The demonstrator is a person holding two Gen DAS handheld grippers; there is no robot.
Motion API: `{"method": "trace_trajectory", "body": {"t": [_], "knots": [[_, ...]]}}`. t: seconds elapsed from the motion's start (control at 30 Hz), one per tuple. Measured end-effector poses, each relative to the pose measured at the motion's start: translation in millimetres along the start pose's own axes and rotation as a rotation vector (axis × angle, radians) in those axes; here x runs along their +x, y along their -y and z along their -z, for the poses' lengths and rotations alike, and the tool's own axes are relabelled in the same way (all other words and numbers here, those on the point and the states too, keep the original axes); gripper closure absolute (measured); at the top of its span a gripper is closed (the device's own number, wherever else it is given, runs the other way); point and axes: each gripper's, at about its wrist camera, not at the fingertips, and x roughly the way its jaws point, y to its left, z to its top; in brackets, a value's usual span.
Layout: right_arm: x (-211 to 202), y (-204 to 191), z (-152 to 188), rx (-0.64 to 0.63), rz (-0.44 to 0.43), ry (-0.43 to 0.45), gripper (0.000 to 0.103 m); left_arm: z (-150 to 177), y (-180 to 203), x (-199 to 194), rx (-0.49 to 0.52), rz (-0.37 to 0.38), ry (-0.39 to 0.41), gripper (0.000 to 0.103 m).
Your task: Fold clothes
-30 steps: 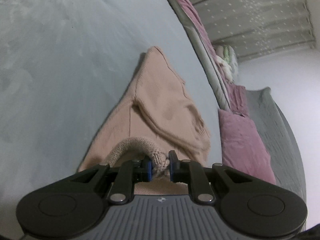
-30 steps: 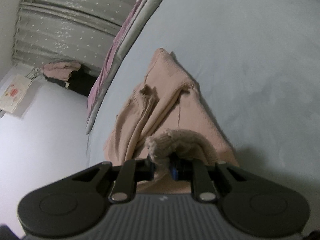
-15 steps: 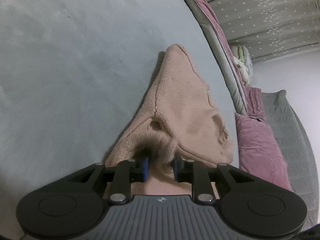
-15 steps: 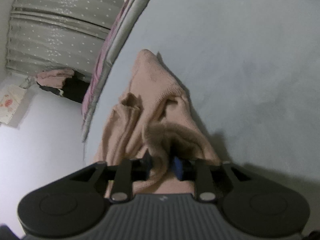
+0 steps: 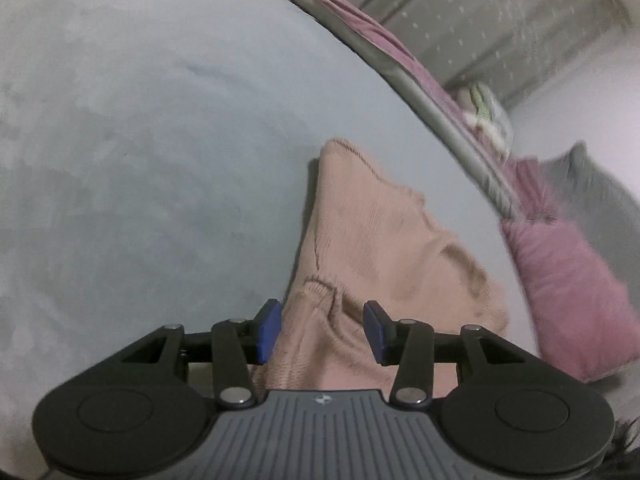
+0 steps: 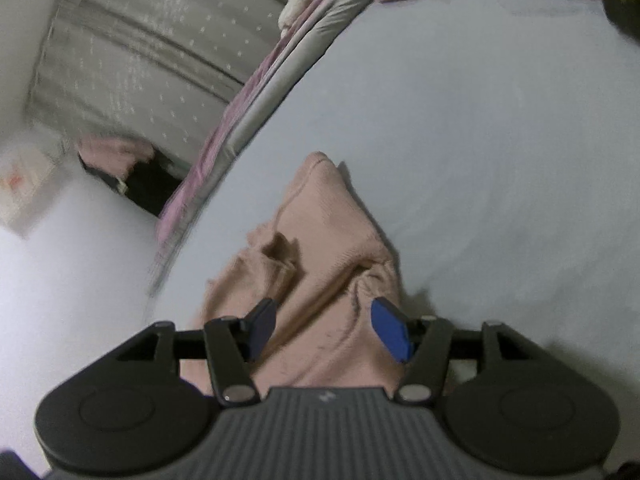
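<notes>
Sweater [image 5: 384, 248] lies folded on bed [image 5: 140, 160] — both tools spread wide

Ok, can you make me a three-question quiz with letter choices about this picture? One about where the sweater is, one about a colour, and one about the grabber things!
1. Where does the sweater lie?
A. on the light blue bed sheet
B. on a chair
C. in a basket

2. What colour are the grippers' finger pads?
A. red
B. blue
C. yellow

3. How do the left gripper and right gripper stand?
A. both shut on the sweater
B. one open, one shut
C. both open

Answers: 1 A, the sheet shows around it; 2 B, the pads are blue in both views; 3 C, the pads stand apart with knit loose between them.
</notes>
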Motion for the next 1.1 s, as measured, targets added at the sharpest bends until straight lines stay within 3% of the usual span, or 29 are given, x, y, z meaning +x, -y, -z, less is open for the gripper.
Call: {"method": "trace_trajectory", "body": {"t": [0.23,0.3,0.37,0.5,0.7,0.83,0.9,1.0,1.1], "knots": [[18,-27,15,-0.279,0.224,0.002,0.05,10,8,11,0.093,-0.077,-0.032,0.061],[25,-30,24,-0.33,0.25,-0.006,0.08,15,8,13,0.106,-0.087,-0.026,0.069],[30,-34,32,-0.375,0.267,-0.006,0.084,17,9,11,0.131,-0.106,-0.012,0.083],[27,-49,41,-0.452,0.298,0.048,0.087,23,17,-2,0.16,-0.111,0.05,0.087],[15,-59,51,-0.521,0.322,0.136,0.088,24,18,-4,0.168,-0.134,0.102,0.09],[30,-54,57,-0.558,0.374,0.094,0.086,25,19,7,0.196,-0.193,0.07,0.081],[27,-54,59,-0.575,0.391,0.098,0.076,26,23,4,0.212,-0.204,0.083,0.081],[19,-62,60,-0.595,0.4,0.125,0.063,29,33,0,0.261,-0.252,0.125,0.072],[10,-75,65,-0.632,0.379,0.159,0.058,36,49,-6,0.347,-0.301,0.191,0.069]]}}
